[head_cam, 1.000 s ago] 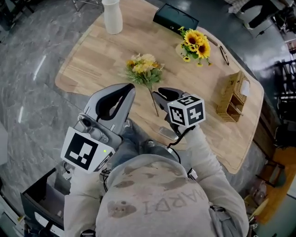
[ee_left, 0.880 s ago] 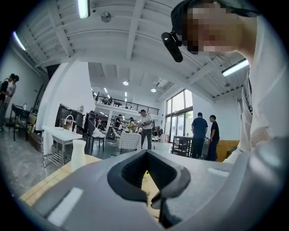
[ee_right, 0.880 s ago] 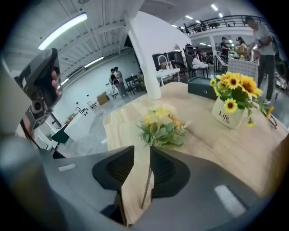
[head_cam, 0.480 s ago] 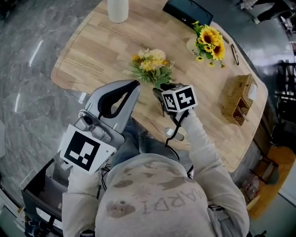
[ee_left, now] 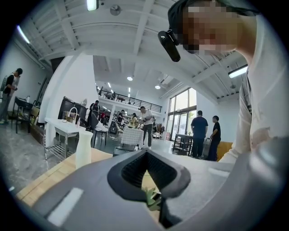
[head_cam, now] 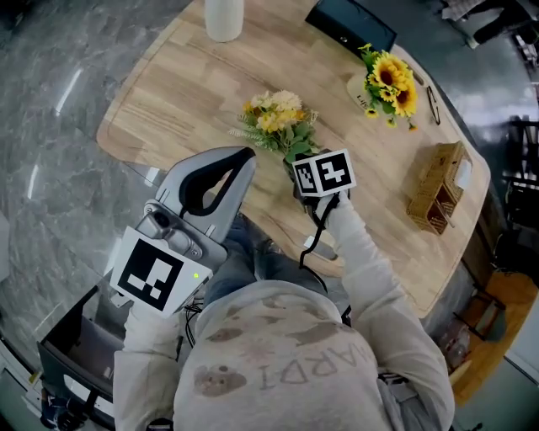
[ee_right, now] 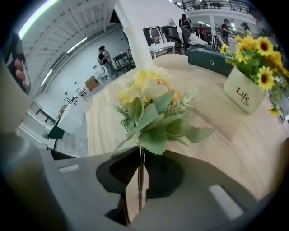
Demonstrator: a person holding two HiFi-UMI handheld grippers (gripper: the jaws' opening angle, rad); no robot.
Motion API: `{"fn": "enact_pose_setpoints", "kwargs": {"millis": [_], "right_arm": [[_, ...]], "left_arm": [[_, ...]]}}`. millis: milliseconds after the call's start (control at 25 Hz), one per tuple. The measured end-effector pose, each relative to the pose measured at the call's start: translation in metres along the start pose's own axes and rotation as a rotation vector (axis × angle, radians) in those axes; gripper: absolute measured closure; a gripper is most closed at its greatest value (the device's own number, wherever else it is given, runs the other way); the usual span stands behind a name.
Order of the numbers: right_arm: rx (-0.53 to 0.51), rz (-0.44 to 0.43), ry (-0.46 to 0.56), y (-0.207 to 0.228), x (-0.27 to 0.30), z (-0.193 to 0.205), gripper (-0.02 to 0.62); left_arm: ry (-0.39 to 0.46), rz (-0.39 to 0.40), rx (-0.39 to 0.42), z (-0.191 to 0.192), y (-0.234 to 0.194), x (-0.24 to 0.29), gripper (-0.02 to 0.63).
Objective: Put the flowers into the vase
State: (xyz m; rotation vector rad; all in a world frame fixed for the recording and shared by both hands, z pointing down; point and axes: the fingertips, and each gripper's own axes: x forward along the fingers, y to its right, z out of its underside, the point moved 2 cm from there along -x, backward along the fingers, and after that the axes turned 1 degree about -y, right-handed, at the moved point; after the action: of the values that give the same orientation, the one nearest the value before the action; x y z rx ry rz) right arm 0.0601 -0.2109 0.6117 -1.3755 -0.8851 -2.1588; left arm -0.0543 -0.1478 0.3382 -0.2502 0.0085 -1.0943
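A bunch of yellow and cream artificial flowers [head_cam: 278,120] with green leaves lies on the wooden table [head_cam: 168,93]. My right gripper [head_cam: 296,166] points steeply down at its stem just below the leaves. In the right gripper view the thin stem [ee_right: 140,173] runs between the jaws of the right gripper [ee_right: 139,180], which have just been closing and now pinch it at their tips. The white vase [head_cam: 224,17] stands at the table's far edge, also visible in the left gripper view [ee_left: 83,149]. My left gripper [head_cam: 244,157] hovers left of the bunch, shut and holding nothing.
A cream pot of sunflowers [head_cam: 386,80] stands far right, with a black box [head_cam: 349,25] behind it. A wicker basket [head_cam: 438,189] sits at the right edge. Several people stand in the hall beyond the table in the left gripper view.
My right gripper has dropped down onto the stem of the bunch and tilted more steeply. The left gripper has barely shifted.
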Motion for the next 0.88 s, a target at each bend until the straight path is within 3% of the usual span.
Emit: {"fn": "enact_pose_setpoints", "kwargs": {"millis": [400,680,880], "right_arm": [[-0.005,-0.069,0.201,-0.023,-0.047,-0.014,0.543],[-0.071,-0.149,0.412,-0.049,-0.117,-0.013,0.545],[-0.130,-0.186,0.553,-0.068,-0.175,0.011,0.545]], "left_arm": [[0.025,-0.024,0.054,-0.012,0.032,-0.010,0.604],[0.054,-0.047,0.113,-0.021,0.083,-0.022,0.604],[0.072,-0.069,0.131,-0.022,0.130,-0.035,0.604]]}}
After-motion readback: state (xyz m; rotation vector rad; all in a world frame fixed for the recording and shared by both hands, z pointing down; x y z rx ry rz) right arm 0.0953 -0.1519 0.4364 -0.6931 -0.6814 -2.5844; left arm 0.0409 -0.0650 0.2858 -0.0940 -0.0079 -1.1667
